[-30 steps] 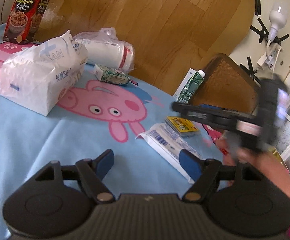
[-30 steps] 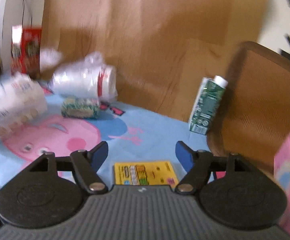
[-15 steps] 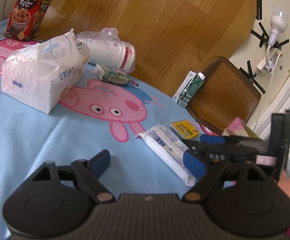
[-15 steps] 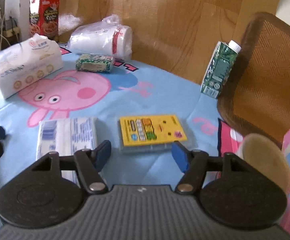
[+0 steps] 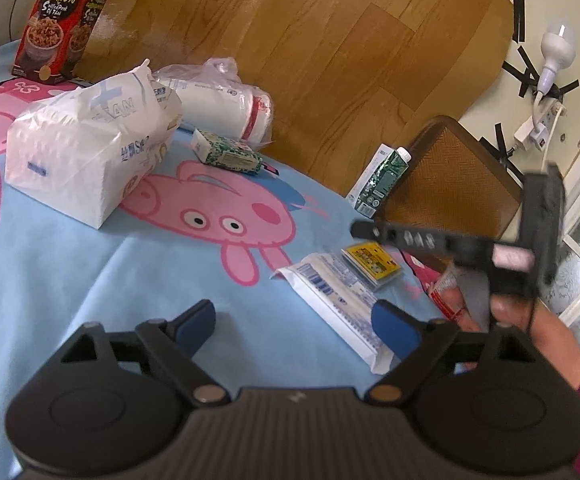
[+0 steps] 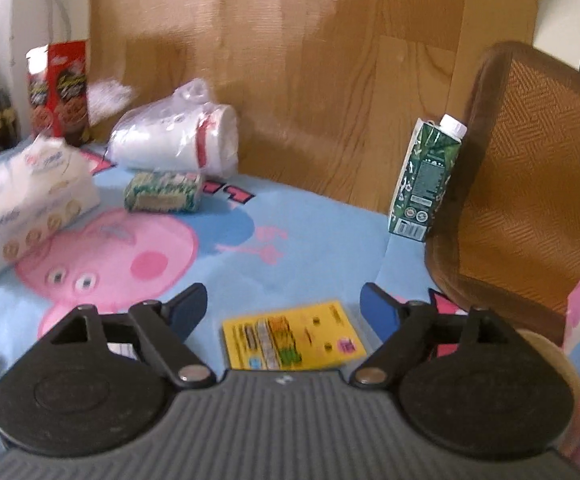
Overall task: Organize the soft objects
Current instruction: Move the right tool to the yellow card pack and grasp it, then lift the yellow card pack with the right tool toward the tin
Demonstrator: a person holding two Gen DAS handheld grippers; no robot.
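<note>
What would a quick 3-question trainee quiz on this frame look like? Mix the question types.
1. True or false: the left gripper is shut on the flat white tissue pack.
2. Multiple choice: what lies directly ahead of the open right gripper? A) green carton B) yellow pocket tissue pack C) red snack box
3. Fill in: the green drink carton stands upright beside the brown ____.

Key
1. False: the left gripper is open, holding nothing.
2. B: the yellow pocket tissue pack lies on the blue cartoon cloth.
3. Chair.
</note>
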